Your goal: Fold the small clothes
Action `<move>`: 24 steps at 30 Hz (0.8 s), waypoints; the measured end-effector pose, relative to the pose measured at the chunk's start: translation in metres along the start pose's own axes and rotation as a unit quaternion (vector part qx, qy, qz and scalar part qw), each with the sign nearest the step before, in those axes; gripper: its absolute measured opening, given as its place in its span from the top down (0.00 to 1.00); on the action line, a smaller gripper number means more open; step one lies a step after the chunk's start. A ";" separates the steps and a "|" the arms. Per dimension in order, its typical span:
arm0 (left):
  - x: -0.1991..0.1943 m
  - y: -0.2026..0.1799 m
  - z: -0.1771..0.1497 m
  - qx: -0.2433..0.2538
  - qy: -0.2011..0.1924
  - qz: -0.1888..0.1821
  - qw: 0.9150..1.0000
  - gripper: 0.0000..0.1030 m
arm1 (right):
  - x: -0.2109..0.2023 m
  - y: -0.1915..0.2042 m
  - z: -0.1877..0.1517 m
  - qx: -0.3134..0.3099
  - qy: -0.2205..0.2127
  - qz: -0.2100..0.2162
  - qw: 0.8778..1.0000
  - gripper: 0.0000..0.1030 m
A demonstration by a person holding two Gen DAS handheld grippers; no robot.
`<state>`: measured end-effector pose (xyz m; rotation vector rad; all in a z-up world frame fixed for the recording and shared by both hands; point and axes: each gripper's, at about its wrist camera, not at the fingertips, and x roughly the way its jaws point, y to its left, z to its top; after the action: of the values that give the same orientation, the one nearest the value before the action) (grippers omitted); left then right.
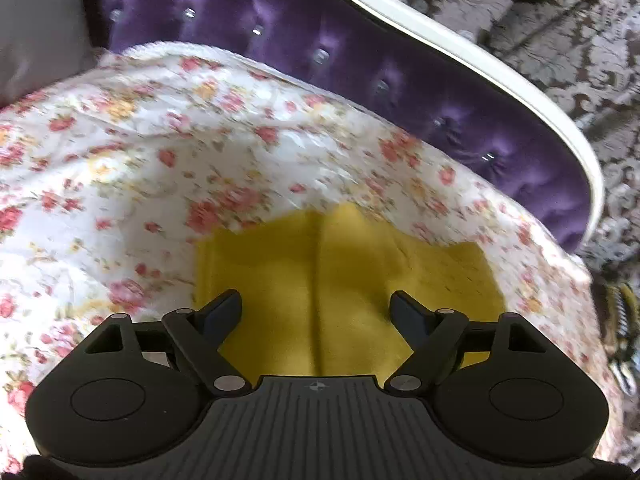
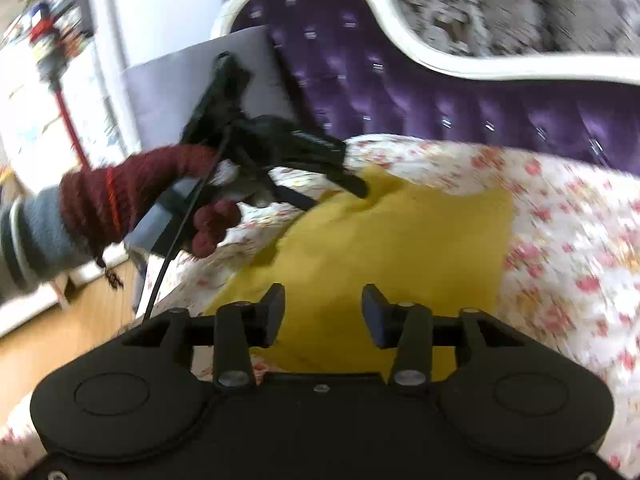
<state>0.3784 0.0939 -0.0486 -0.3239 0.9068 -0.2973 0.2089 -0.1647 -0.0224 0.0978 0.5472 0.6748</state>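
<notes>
Cloth: small mustard-yellow garment, lower centre of the left wrist view, lying mostly flat on the floral bedspread. Looks thin, limp, light; a fold ridge runs up its middle. It will likely drape and slide, so pinch a corner or hem. Left tongs apart, empty. Right tongs apart, nothing clamped. In the right view, the left tongs' tips are at the garment's upper-left corner.

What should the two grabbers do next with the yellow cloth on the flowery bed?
Probably close the left gripper on the corner it reaches. Its fingers stand apart over the yellow cloth, which lies partly folded on the floral bedspread. The right gripper is open too, holding nothing.
</notes>
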 end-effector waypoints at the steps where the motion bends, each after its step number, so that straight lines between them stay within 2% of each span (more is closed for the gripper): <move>1: 0.000 -0.001 -0.002 0.007 0.006 -0.010 1.000 0.22 | 0.002 0.007 0.000 -0.018 0.001 0.000 1.000 0.43; 5: 0.004 -0.011 -0.004 0.027 0.018 -0.043 0.999 0.22 | 0.015 0.036 0.000 -0.094 0.010 -0.006 0.996 0.40; 9: 0.007 -0.016 -0.005 0.040 0.022 -0.034 0.998 0.22 | 0.032 0.059 -0.006 -0.168 0.020 -0.018 0.985 0.39; 12: 0.008 -0.017 -0.003 0.043 0.025 -0.036 0.998 0.22 | 0.045 0.074 -0.015 -0.225 0.030 -0.036 0.973 0.39; 15: 0.007 -0.017 0.000 0.043 0.028 -0.054 0.997 0.22 | 0.052 0.078 -0.022 -0.255 0.036 -0.053 0.965 0.40; 17: 0.007 -0.016 0.002 0.041 0.033 -0.069 0.996 0.22 | 0.052 0.076 -0.023 -0.256 0.034 -0.060 0.964 0.41; 20: 0.011 -0.015 0.005 0.038 0.039 -0.069 0.996 0.22 | 0.053 0.071 -0.020 -0.247 0.031 -0.068 0.966 0.44; 24: 0.014 -0.015 0.007 0.031 0.042 -0.066 0.996 0.22 | 0.060 0.082 -0.027 -0.280 0.033 -0.071 0.957 0.44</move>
<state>0.3907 0.0756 -0.0485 -0.3165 0.9581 -0.4623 0.1870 -0.0659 -0.0513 -0.4926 0.4051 0.6724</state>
